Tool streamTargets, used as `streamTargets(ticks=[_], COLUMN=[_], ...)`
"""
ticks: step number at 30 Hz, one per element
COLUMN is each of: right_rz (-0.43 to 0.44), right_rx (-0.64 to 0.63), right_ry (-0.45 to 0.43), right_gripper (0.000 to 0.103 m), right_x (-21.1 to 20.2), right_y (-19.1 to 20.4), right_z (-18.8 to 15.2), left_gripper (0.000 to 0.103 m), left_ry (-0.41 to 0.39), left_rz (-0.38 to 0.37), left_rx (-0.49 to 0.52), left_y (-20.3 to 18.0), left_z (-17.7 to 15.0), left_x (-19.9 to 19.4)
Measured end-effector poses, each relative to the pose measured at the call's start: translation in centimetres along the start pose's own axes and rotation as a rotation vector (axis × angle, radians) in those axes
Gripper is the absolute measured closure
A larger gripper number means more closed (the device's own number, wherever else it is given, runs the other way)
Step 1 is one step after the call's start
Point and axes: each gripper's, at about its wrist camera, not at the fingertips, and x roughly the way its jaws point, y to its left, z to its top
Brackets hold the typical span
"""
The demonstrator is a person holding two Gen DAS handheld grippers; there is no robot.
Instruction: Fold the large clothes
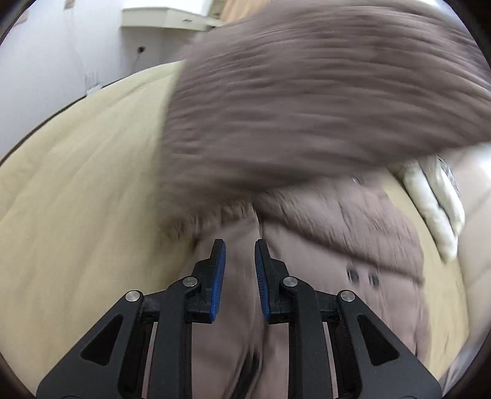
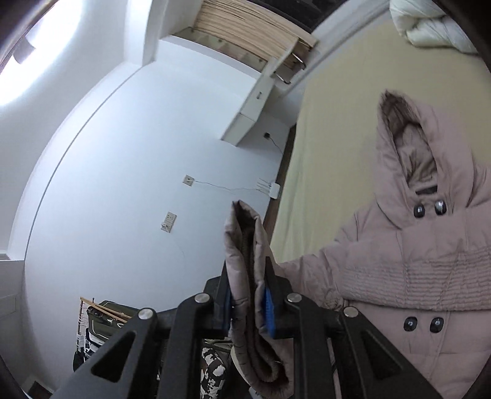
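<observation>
A mauve hooded padded coat lies on a beige bed, hood towards the far end, front buttons up. My right gripper is shut on the coat's sleeve cuff and holds it lifted above the bed's left edge. In the left wrist view the coat lies below, and its ribbed sleeve sweeps blurred across the upper frame. My left gripper hovers over the coat's front, jaws a little apart with nothing between them.
The beige bed stretches to the left of the coat. A white folded duvet lies at the right, also in the right wrist view. A white wall with sockets and a white shelf flank the bed.
</observation>
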Motion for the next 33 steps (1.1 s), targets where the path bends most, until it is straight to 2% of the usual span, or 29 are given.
streamTargets(ticks=[3,5,7,11,14,19,21,24,28,31,33], right_rz=[0.007,-0.015,-0.047,-0.099,-0.175,-0.288,-0.312,-0.315,-0.334,-0.377,-0.438], right_rx=[-0.045,-0.062,-0.035,0.100,0.225,0.429,0.477,0.498,0.470,0.429,0.397], right_ry=[-0.060,-0.112,-0.150,-0.213,-0.252,-0.272,-0.278,-0.297,-0.320,-0.307,-0.280], right_gripper=[0.084,0.084,0.084,0.086,0.086,0.087,0.087,0.087,0.087,0.087,0.087], right_x=[-3.5,-5.5,-8.2,-11.9,-12.9,-12.8,-12.6,-13.0,-13.7,-13.6,-13.0], right_y=[1.4,1.2,-1.3,-9.2,-16.6,-27.2,-29.7,-30.9,-30.5,-29.8,-29.7], right_z=[1.2,2.2,2.6,2.1,0.9,-1.4,-2.3,-2.7,-1.6,-0.7,-0.3], left_gripper=[0.085,0.085,0.085,0.085,0.085,0.085,0.085,0.085,0.084,0.085,0.085], left_ry=[0.031,0.023,0.008,0.009,0.019,-0.009,-0.012,0.013,0.033,-0.008,-0.046], left_rz=[0.024,0.051,0.069,0.179,0.243,0.292,0.290,0.261,0.157,0.098,0.069], left_rx=[-0.042,-0.040,-0.008,0.133,0.249,0.353,0.364,0.396,0.441,0.334,0.263], left_y=[0.3,0.4,-0.2,-1.4,-2.5,-4.5,-4.8,-5.3,-5.7,-4.2,-3.6], left_z=[1.9,2.8,3.3,3.0,2.4,1.6,1.1,-0.2,-3.2,-2.5,-0.5], left_x=[3.2,4.4,5.1,7.0,8.4,9.2,8.6,6.6,2.7,0.3,-0.6])
